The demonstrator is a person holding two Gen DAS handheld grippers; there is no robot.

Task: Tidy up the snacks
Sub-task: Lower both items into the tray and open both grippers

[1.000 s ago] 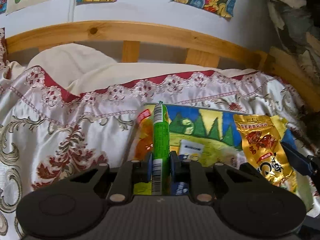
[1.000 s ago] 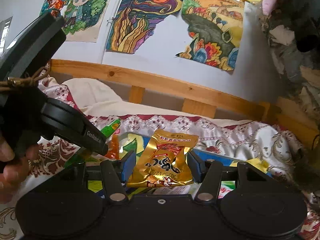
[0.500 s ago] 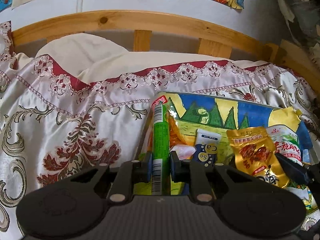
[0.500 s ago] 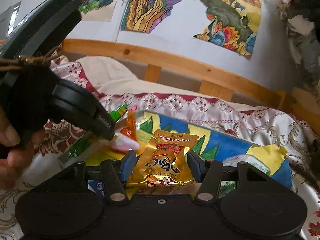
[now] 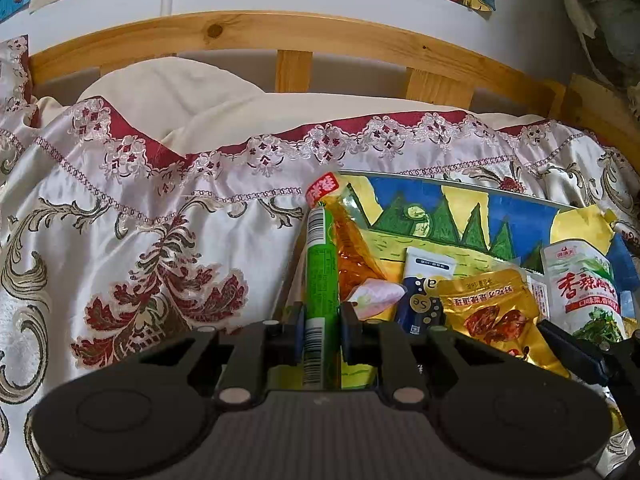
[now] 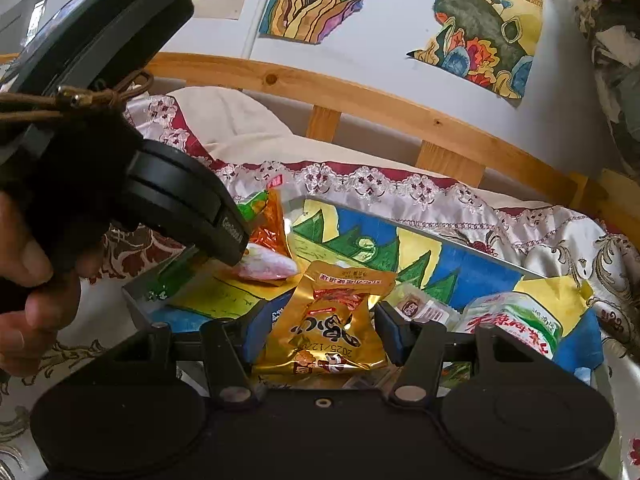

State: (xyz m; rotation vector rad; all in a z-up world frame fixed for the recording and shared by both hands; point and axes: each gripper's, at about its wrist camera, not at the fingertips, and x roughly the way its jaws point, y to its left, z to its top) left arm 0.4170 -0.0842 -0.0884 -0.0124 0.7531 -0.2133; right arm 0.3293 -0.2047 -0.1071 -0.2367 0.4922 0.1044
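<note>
2 grippers have come lower over the painted board [image 5: 520, 220] since 1 s ago. Left gripper [image 5: 320, 336] stays clamped on the green stick pack [image 5: 320, 272] at the board's left edge; right gripper [image 6: 322, 334] pinches the gold pouch [image 6: 332, 320] mid-board. Both packs' lower ends are hidden behind the jaws.

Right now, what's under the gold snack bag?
Under the gold snack bag, held by the right gripper, lies the colourful painted board. Whatever is directly beneath stays hidden.
</note>
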